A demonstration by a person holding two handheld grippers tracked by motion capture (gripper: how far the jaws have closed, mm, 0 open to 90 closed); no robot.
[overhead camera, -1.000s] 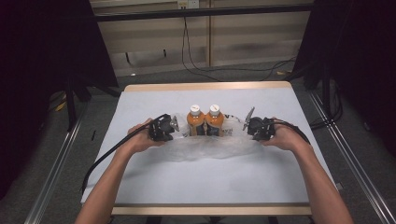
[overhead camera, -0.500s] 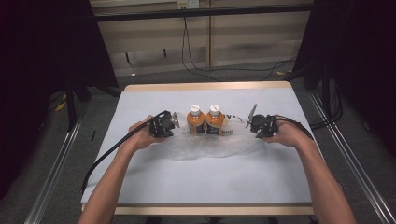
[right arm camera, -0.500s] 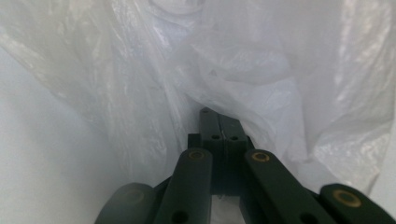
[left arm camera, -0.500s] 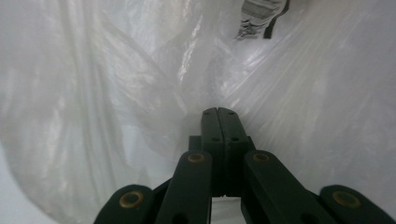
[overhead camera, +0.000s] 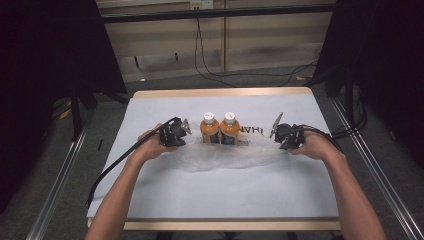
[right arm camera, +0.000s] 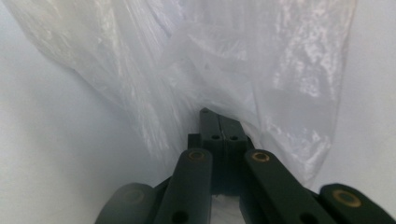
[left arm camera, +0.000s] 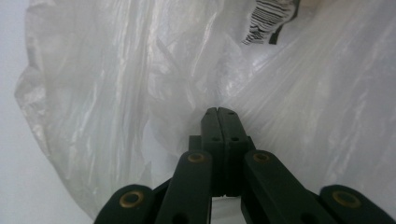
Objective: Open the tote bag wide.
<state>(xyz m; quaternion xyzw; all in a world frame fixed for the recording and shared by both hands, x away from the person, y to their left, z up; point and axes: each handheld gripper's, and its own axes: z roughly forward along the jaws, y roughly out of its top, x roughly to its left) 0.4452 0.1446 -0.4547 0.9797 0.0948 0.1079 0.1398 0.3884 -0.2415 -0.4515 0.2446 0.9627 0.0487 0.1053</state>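
- Clear plastic bag (overhead camera: pixel 225 155): lies crumpled on the white surface (overhead camera: pixel 225 195), just in front of two orange bottles (overhead camera: pixel 220 129).
- L hand-held gripper (overhead camera: pixel 186 131): left of bottles, at bag's left end; jaws together, clamped on bag film (left arm camera: pixel 187 93).
- R hand-held gripper (overhead camera: pixel 276 134): right of bottles, at bag's right end; jaws together, pinching bag film (right arm camera: pixel 224 70).
- Bottles: upright, touching, white caps.

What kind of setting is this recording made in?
Probably a lab recording rig, not a home: a covered table fenced by dark curtains, loose cables along the floor, metal rails on both sides.
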